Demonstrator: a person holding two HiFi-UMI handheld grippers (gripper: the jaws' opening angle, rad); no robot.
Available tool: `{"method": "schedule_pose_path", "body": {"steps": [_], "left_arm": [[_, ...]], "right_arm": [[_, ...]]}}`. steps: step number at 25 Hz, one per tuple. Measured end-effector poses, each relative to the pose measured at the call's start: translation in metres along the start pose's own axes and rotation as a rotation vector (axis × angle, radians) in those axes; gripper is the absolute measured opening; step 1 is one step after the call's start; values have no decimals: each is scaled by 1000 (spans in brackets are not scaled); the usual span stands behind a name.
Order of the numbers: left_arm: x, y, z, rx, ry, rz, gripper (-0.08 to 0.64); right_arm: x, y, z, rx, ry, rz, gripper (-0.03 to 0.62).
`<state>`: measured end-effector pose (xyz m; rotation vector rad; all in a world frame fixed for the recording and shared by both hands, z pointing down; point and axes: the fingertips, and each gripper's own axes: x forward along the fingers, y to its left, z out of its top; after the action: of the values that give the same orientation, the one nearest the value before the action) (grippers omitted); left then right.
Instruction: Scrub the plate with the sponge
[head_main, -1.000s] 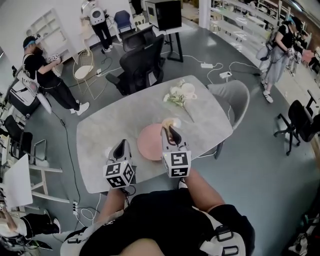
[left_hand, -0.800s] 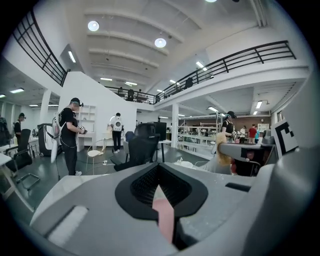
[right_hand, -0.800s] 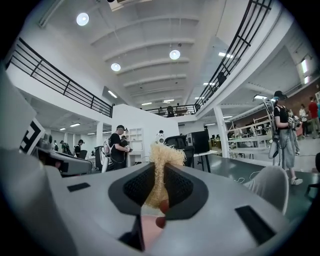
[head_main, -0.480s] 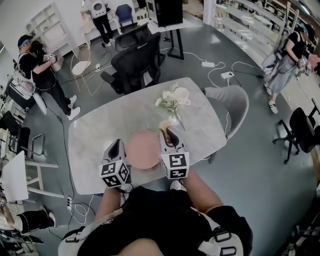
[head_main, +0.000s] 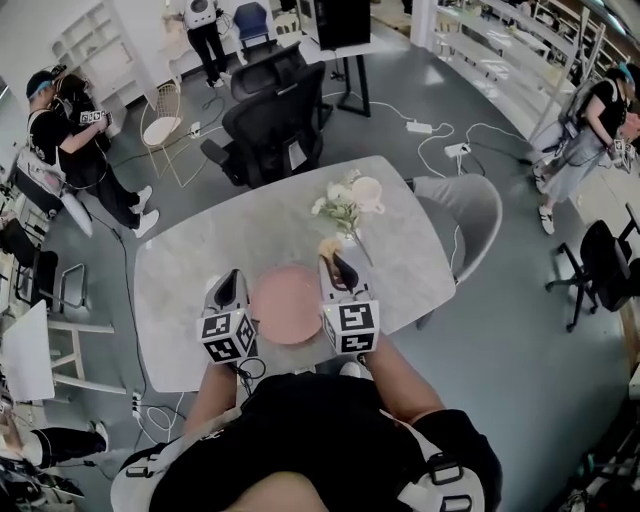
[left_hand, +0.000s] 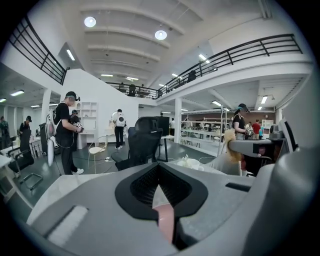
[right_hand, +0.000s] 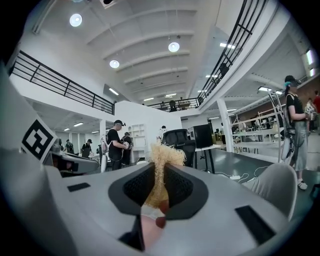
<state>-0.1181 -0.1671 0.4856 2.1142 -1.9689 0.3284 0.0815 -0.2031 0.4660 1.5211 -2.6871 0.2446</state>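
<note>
Only a pale tuft of the sponge (head_main: 329, 246) shows past the right gripper (head_main: 338, 262), which hides the rest. The left gripper (head_main: 231, 281) covers the left rim of the plate (head_main: 287, 305).

Pink plate (head_main: 285, 305), straw-yellow sponge (head_main: 330, 247), grey-marbled table (head_main: 190, 270) w/ white flowers (head_main: 338, 205).
</note>
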Motion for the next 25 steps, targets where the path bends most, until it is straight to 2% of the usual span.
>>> {"method": "schedule_pose_path", "body": {"steps": [3,6,13,25], "left_arm": [[7,6,-10,-24,24,-17,6],[22,13,-29,-64,88,-39,6],[45,35,-105,-68,291,-17,46],[59,69,-225,-107,578,52,77]], "right_arm": [[1,0,0,-9,10,1,57],[8,-1,3,-15,17,-2,57],[11,1,-8,-17,54,-8,57],[9,3,-33,-26,156,-39,57]]}}
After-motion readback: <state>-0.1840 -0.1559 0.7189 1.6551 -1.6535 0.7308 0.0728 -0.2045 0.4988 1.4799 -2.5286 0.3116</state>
